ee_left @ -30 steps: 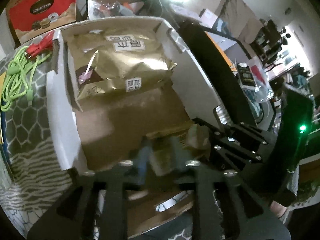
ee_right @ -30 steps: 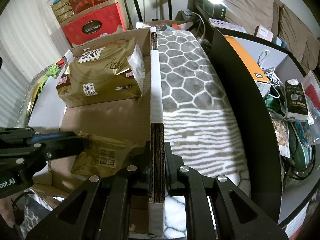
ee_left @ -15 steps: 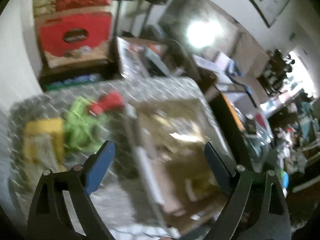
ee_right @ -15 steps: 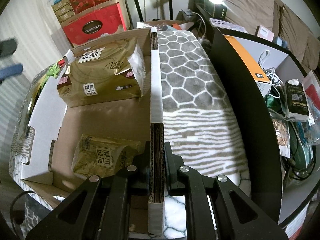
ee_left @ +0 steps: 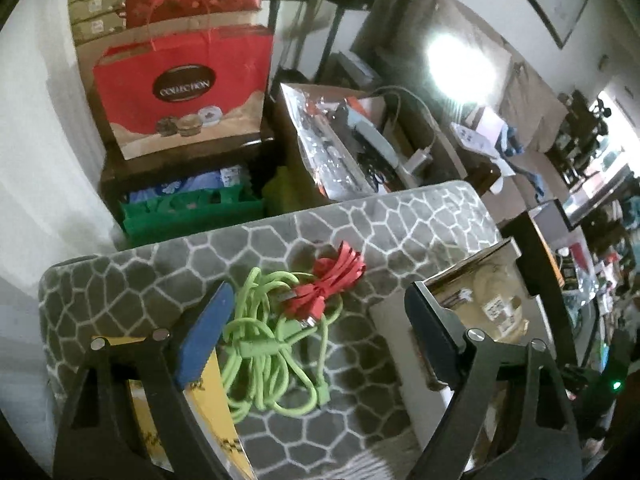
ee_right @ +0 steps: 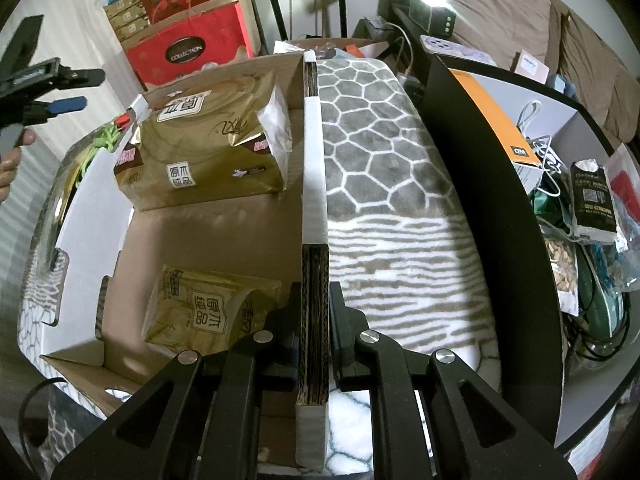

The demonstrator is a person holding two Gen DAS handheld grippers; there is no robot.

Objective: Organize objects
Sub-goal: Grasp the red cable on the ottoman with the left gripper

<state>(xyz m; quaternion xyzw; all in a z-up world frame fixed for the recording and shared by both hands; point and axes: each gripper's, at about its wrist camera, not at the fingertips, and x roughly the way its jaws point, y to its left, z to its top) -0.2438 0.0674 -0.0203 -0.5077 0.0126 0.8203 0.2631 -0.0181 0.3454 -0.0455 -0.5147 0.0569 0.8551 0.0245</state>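
A cardboard box [ee_right: 80, 216] sits on the grey patterned mat [ee_right: 372, 120]. Inside lie a large gold tissue pack [ee_right: 200, 148] at the far end and a small gold tissue pack [ee_right: 204, 312] near me. My right gripper [ee_right: 315, 312] is shut on the box's right wall [ee_right: 315, 184]. My left gripper [ee_left: 316, 324] is open and empty, above a green cable [ee_left: 272, 344] and a red cable [ee_left: 332, 280] on the mat [ee_left: 120, 280] left of the box [ee_left: 472, 292]. It also shows in the right wrist view [ee_right: 60, 88], raised at far left.
A yellow packet [ee_left: 208, 420] lies under my left finger. Behind the mat stand a red gift bag [ee_left: 180, 88], a green bin [ee_left: 192, 212] and a box of clutter [ee_left: 352, 148]. A black shelf panel [ee_right: 480, 184] with cluttered items runs along the right.
My left gripper let go of the small gold pack in the box, opened, and lifted out to the left over the cables. My right gripper stayed clamped on the box wall.
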